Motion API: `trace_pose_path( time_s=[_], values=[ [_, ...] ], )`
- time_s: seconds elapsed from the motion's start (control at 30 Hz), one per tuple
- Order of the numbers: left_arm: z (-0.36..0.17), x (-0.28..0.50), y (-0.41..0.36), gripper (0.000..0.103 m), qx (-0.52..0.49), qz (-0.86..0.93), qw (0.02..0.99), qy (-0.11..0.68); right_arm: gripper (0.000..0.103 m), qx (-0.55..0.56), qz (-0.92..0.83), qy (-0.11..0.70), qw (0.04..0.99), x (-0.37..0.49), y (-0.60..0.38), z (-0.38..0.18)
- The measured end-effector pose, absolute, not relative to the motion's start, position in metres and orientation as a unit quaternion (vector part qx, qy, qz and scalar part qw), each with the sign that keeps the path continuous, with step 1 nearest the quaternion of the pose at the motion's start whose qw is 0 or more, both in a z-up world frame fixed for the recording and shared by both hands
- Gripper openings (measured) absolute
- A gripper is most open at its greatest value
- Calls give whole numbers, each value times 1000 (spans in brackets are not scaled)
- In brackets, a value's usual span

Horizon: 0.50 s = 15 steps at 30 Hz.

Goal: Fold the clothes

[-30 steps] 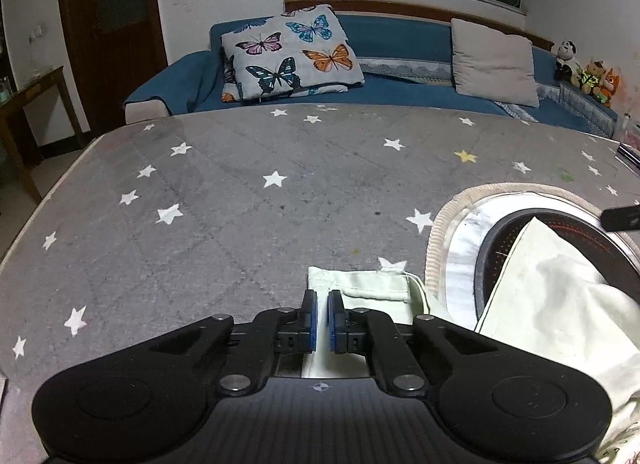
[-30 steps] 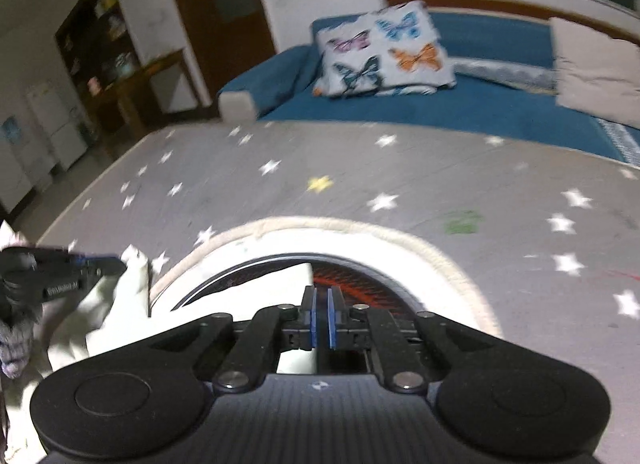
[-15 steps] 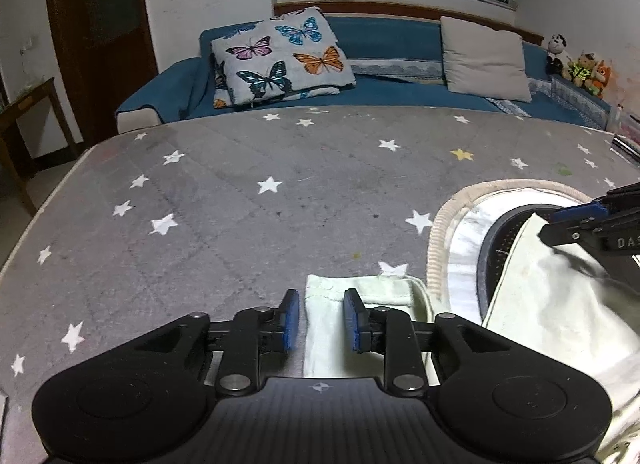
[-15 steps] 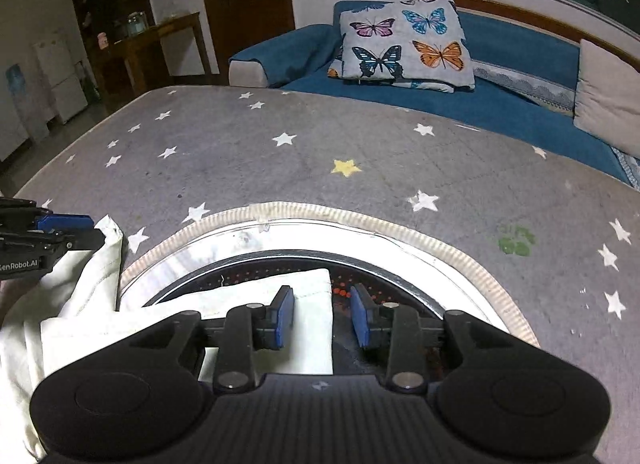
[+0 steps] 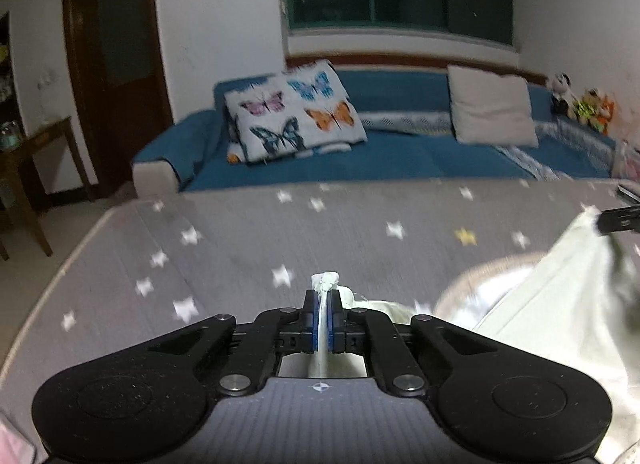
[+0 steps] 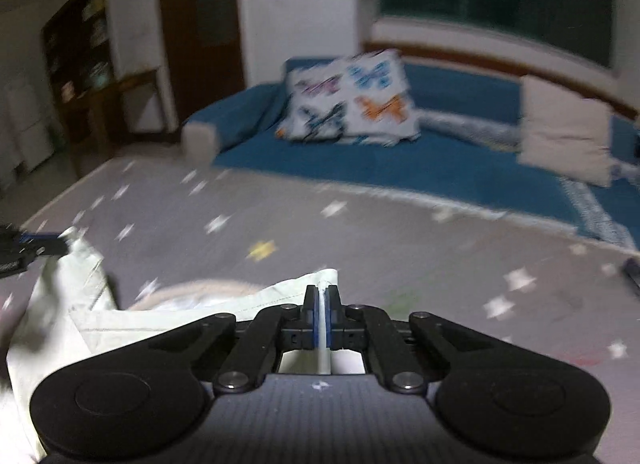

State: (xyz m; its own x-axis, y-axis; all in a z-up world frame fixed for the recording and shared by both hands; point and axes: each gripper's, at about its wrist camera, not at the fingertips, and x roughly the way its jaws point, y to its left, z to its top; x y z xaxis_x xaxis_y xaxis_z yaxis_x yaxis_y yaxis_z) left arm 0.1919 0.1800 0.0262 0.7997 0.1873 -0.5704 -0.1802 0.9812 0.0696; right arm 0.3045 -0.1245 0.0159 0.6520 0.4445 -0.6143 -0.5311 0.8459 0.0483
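Note:
A pale cream garment (image 5: 560, 304) is lifted off the grey star-patterned table (image 5: 240, 248). My left gripper (image 5: 322, 296) is shut on one corner of it; a tuft of cloth sticks out past the tips. My right gripper (image 6: 321, 292) is shut on another corner of the garment (image 6: 248, 300). The right gripper's tip shows at the right edge of the left wrist view (image 5: 620, 220); the left gripper's tip shows at the left edge of the right wrist view (image 6: 24, 244). The cloth hangs between them. Both views are motion-blurred.
A round woven-rimmed mat (image 5: 480, 280) lies on the table under the garment. A blue sofa (image 5: 400, 152) with a butterfly pillow (image 5: 296, 116) and a beige cushion (image 5: 492, 112) stands beyond the far edge. A wooden side table (image 5: 28, 160) stands at left.
Both grippers opened half a second ago, then closed on the garment's corners and lifted it off the table. Both cameras now point higher, toward the sofa.

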Motion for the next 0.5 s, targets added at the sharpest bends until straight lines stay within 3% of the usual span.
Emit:
trace_pose_path(
  time_s=[0.2, 0.5],
  values=[
    [32, 232, 178, 4, 27, 119, 950, 287, 2, -56, 194, 304, 931, 338, -163, 30],
    [-17, 279, 173, 7, 43, 128, 932, 335, 3, -33, 164, 369, 914, 375, -181, -23]
  ],
)
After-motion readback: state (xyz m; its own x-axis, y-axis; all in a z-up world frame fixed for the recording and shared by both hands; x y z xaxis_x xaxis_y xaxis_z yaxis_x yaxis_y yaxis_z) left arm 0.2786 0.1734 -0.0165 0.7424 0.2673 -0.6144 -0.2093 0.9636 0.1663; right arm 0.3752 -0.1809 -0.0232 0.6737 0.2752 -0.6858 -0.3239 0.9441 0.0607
